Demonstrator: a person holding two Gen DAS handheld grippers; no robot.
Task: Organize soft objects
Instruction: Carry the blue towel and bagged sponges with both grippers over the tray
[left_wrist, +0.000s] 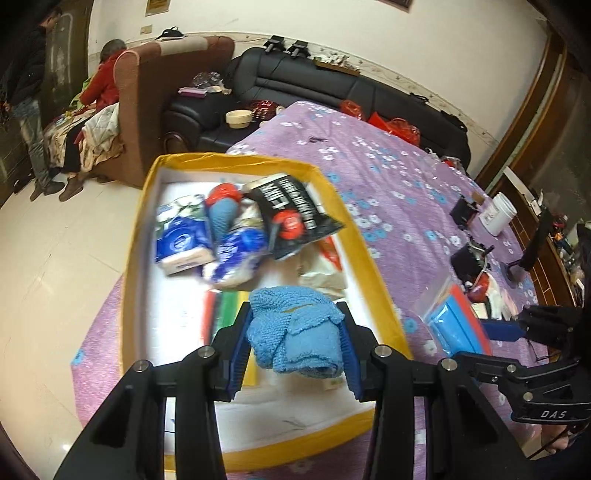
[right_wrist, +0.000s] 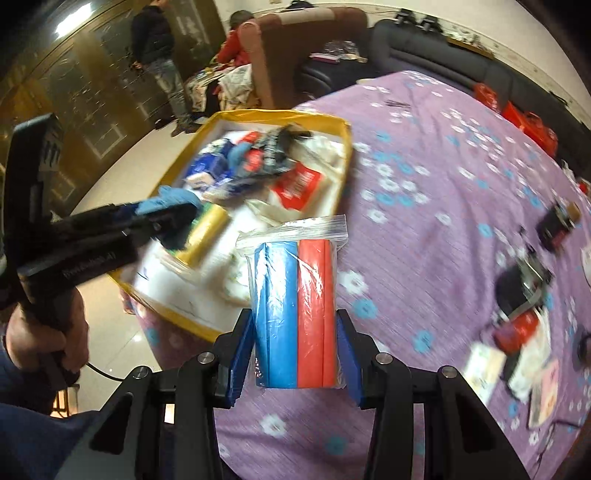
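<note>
From the left wrist, the left gripper (left_wrist: 295, 332) squeezes a fuzzy blue cloth (left_wrist: 295, 332) tight between its pads. It hangs over the yellow box (left_wrist: 354, 221). In the box lie blue tissue packs (left_wrist: 181, 243) and a black packet (left_wrist: 291, 218), touching each other.

From the right wrist, the right gripper (right_wrist: 295, 347) pinches a clear bag of blue and red rolls (right_wrist: 295, 314). The bag is over the purple flowered cloth (right_wrist: 443, 166), just beside the box's near corner. A hand (right_wrist: 48, 332) holds the left gripper at the left.

Packets in the yellow box (right_wrist: 341, 158) are motion-blurred.
</note>
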